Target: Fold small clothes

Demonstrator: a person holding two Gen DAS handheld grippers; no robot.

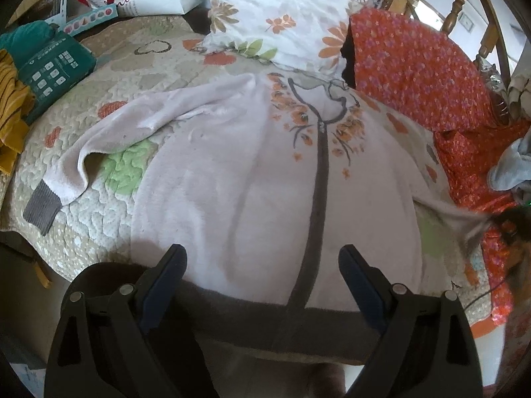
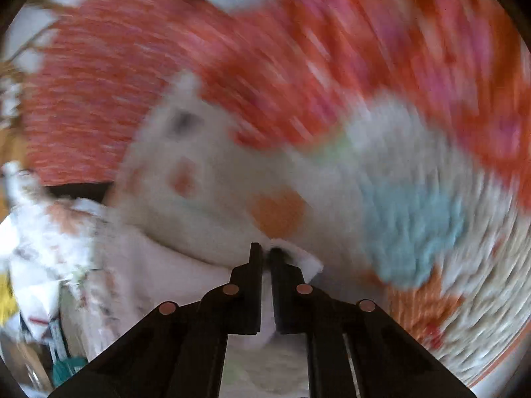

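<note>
Folding has barely begun, by my reading: the pale fleece jacket (image 1: 232, 182) lies spread front-up on the quilted bed cover (image 1: 99, 205), zip running up its middle, its far-left sleeve (image 1: 109, 139) flung out and not yet turned in. Both sleeves and the body fold look left to do. The left gripper (image 1: 262, 278) hovers over the grey hem (image 1: 252, 315), fingers wide apart, holding nothing. The right gripper (image 2: 265, 255) has its fingers nearly closed, pinching a pale edge of the jacket, seemingly the other sleeve; that view is heavily blurred.
</note>
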